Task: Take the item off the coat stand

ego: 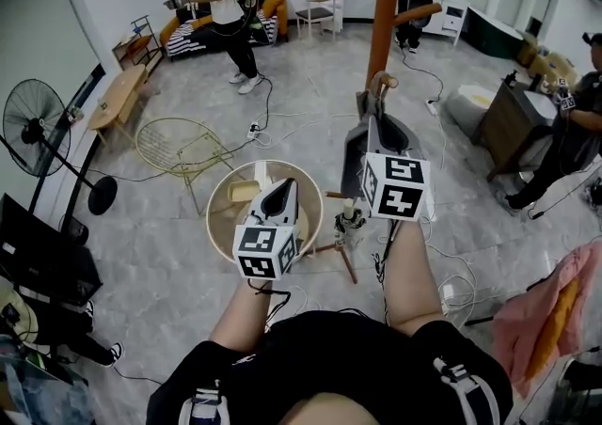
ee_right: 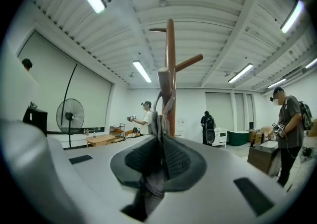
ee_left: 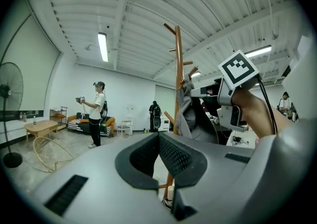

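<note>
The brown wooden coat stand (ego: 384,2) rises ahead of me in the head view, with its pegs showing in the right gripper view (ee_right: 171,59). A grey bag (ego: 357,155) hangs from a low peg (ego: 381,85). My right gripper (ego: 376,124) reaches up to that bag and is shut on its grey strap (ee_right: 159,119), which runs up to the peg. My left gripper (ego: 280,190) is held lower and to the left, shut with nothing between its pads (ee_left: 159,136). From the left gripper view the grey bag (ee_left: 190,119) and the right gripper's marker cube (ee_left: 238,68) show beside the stand.
A round wooden tray table (ego: 221,202) stands under my left gripper, next to the stand's feet (ego: 343,259). A wire chair (ego: 179,146) and a floor fan (ego: 38,127) are at the left. Cables cross the floor. Other people stand at the back (ego: 230,9) and right (ego: 578,122).
</note>
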Motion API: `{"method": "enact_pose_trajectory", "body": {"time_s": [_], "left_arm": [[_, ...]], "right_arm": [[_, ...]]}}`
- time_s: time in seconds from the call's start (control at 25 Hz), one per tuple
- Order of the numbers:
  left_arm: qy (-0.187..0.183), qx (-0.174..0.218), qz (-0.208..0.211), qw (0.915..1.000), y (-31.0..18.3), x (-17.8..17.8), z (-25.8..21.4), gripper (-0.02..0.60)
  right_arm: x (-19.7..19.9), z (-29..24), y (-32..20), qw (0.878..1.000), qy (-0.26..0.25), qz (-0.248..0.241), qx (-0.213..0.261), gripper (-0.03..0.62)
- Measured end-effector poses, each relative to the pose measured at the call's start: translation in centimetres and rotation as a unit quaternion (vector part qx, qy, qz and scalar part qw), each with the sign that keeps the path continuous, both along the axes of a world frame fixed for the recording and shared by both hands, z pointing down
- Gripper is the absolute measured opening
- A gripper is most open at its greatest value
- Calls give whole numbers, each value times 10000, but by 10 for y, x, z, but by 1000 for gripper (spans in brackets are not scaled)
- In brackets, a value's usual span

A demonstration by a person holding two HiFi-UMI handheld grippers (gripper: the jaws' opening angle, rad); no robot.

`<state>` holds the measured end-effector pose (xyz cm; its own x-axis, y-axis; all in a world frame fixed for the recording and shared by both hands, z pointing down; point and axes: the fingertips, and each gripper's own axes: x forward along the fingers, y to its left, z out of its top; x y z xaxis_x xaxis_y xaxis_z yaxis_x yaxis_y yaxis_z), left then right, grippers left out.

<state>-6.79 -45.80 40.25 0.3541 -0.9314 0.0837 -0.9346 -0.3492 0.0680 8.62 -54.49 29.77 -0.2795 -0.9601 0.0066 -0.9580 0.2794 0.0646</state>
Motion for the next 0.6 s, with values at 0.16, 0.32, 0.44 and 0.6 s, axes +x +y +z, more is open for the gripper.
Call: {"method": "enact_pose_trajectory", "body": {"time_s": [0.16, 0.32, 0.44, 0.6], "left_arm": [[43, 4, 48, 10000, 3, -3, 3, 17], [70, 8, 81, 9999, 8, -3, 5, 17], [104, 7, 129, 9999, 9, -1, 6, 17], [131, -6, 215, 9997, 4, 3, 5, 17]], "right_arm": [[5, -8, 10, 9995, -279, 72, 146, 52], [11, -23, 25, 9986, -289, 197, 403, 52], [15, -33, 39, 9975, -327, 213, 591, 51], [22, -40, 57, 9963, -452, 147, 714, 51]]}}
